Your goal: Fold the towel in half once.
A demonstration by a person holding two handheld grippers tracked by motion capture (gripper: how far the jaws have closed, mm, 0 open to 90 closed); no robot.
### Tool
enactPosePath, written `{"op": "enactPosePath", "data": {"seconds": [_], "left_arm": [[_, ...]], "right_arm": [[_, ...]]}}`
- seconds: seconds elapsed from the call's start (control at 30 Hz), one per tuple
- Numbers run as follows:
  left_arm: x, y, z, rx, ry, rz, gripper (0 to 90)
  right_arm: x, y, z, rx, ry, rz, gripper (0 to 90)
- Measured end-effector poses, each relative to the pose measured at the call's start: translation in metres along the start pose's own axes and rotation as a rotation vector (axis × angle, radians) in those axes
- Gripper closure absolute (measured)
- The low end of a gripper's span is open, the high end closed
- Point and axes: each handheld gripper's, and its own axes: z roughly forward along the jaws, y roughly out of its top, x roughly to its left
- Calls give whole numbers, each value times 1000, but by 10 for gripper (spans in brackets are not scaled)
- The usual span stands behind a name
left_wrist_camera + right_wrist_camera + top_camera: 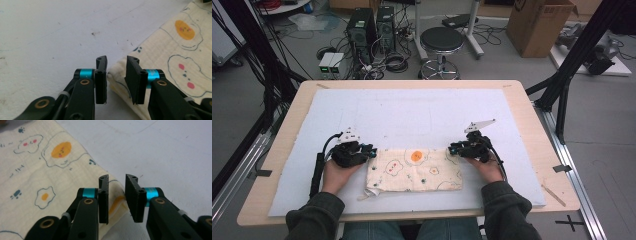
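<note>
Cloth (414,170) flat on white mat (412,110) | left gripper (371,152), right gripper (453,148): jaws parted, corners unpinched

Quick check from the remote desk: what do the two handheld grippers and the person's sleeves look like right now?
Both the left gripper and right gripper are black, with flat black jaws, cyan bands, brass-coloured pivot rivets and a grey three-cornered plate on top. A black cable trails from the left one. The sleeves are dark green.

Cloth (175,57) runs off the right & bottom edges in left gripper view, and off the left & bottom edges in right gripper view. Person's forearms cut by bottom edge in high view. Cardboard box (539,25) cropped at top.
</note>
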Motion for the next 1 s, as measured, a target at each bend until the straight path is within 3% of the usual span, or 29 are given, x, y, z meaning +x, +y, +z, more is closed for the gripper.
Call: {"op": "enactPosePath", "data": {"seconds": [0.2,0.63,1.0], "left_arm": [[-4,3,-9,-55,-32,8,588],[-10,7,-21,-93,-76,7,515],[-14,11,-25,-89,-83,29,472]], "right_arm": [[5,2,-7,-38,-10,-12,621],[11,3,-23,-107,-16,-15,497],[17,3,-22,-88,-30,-45,465]]}}
